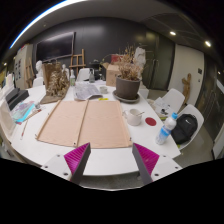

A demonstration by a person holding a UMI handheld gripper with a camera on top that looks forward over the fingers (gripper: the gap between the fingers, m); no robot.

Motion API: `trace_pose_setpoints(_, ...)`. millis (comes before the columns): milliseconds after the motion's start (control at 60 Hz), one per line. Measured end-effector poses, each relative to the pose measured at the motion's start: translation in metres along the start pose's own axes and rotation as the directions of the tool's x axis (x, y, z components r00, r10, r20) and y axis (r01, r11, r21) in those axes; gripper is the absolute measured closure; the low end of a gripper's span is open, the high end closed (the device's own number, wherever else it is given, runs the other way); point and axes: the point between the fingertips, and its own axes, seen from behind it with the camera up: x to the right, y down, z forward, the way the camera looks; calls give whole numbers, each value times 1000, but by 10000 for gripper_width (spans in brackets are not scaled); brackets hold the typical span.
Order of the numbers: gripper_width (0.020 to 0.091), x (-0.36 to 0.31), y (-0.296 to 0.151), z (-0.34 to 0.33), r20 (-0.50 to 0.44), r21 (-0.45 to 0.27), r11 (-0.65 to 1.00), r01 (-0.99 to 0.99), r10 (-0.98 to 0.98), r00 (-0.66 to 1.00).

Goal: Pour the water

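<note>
A: Gripper (112, 160): fingers apart, holding nothing, above the near edge of the white round table (100, 155).

B: Bottle (166, 128)?

A: Clear plastic, blue label, upright, well ahead to the right, beside a white cup (134, 116). Smooth and light; a glancing approach could topple it.

bottle (167, 128): clear plastic, blue label, upright | table's right edge | near white cup (134, 116)

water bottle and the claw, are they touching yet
Apart. The gripper view shows the water bottle standing on the white table well beyond and to one side of the open claw, with bare tabletop between them.
</note>
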Motion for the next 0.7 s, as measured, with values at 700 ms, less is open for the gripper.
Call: trace_pose_setpoints(700,259,296,32,217,-107,149,988,-38,55,993)
